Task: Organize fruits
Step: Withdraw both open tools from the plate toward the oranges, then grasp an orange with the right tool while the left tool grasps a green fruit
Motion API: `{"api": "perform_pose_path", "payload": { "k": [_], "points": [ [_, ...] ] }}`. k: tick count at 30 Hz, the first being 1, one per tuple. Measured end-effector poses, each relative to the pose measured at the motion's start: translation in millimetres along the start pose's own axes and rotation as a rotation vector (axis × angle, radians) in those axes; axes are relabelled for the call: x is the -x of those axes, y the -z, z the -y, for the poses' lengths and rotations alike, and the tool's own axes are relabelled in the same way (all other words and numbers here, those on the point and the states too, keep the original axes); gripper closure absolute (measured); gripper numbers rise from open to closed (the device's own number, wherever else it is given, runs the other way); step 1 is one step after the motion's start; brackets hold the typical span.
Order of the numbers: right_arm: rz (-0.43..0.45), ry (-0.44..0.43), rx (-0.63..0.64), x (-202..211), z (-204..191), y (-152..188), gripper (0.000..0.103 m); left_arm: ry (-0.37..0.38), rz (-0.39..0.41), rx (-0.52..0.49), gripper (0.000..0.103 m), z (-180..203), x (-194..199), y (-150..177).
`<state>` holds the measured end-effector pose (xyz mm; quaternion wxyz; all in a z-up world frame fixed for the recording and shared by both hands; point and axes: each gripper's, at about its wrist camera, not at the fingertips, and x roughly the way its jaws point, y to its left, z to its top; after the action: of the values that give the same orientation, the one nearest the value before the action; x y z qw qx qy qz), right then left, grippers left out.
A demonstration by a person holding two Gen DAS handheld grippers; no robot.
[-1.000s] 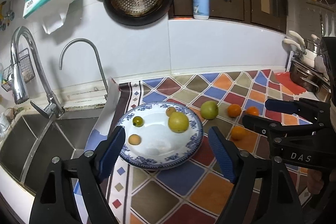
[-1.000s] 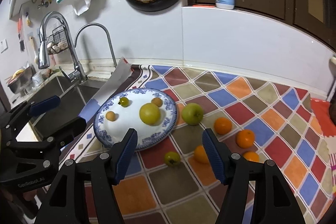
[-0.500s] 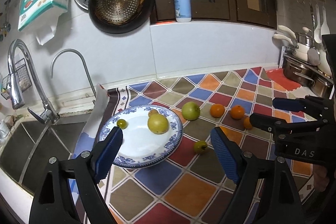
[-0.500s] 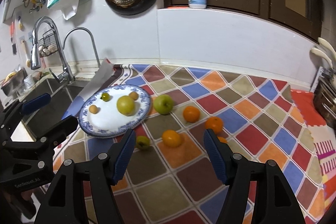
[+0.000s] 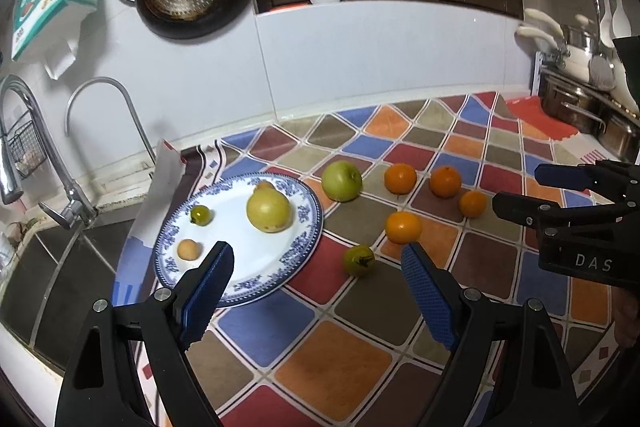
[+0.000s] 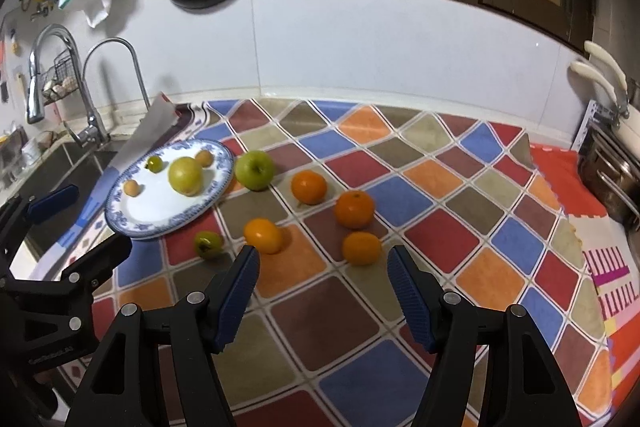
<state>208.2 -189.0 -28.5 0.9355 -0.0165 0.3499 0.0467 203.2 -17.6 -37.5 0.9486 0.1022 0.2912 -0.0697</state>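
On the worktop (image 6: 400, 163), covered with a bright diamond-patterned cloth, a blue-and-white plate (image 5: 304, 223) is my landmark. It already carries a large yellow-green fruit (image 5: 268, 209), a small green one (image 5: 200, 215) and two small orange-brown ones. Just right of the plate sits a green apple (image 6: 255, 170). Beyond the apple, farther right of the plate, lie four oranges (image 6: 354, 209) in a loose cluster. A small green tomato-like fruit (image 6: 208, 244) rests just off the plate's near rim.

I hold both tongs above the worktop, gripping nothing. My left tongs (image 5: 316, 267) have their jaws wide apart, over the plate's near rim and the small green fruit. My right tongs (image 6: 322, 269) are equally spread, with the nearest oranges just ahead.

My judgement: round fruit may roll if one jaw nudges it before the other closes. A careless reach could knock neighbouring oranges across the cloth, or bump the plate and shift what lies on it.
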Motion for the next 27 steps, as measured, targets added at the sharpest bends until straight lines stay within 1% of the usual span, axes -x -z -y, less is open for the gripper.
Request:
{"api": "perform_pose_path", "payload": {
  "k": [9, 13, 18, 22, 24, 27],
  "points": [
    [-0.063, -0.008, 0.005, -33.0, 17.9, 3.8, 0.036, 0.014, -0.086, -0.017, 0.018, 17.7, -35.4, 6.6],
    [-0.099, -0.020, -0.005, -51.0, 25.6, 5.0, 0.036, 0.024, -0.120, -0.035, 0.020, 23.4, -50.6, 8.5],
    [-0.137, -0.026, -0.013, -70.0, 32.0, 6.7, 0.036, 0.041, -0.176, -0.039, 0.028, 25.4, -71.7, 11.6],
    [-0.159, -0.032, -0.012, -83.4, 34.5, 6.8, 0.036, 0.050, -0.199, -0.045, 0.035, 26.2, -83.7, 11.1],
    [-0.166, -0.035, -0.011, -88.8, 35.0, 6.3, 0.037, 0.058, -0.211, -0.042, 0.040, 26.2, -89.8, 10.5],
    [-0.175, -0.037, -0.015, -96.7, 36.6, 5.2, 0.038, 0.067, -0.224, -0.040, 0.045, 26.8, -97.6, 9.4]
  ]
}}
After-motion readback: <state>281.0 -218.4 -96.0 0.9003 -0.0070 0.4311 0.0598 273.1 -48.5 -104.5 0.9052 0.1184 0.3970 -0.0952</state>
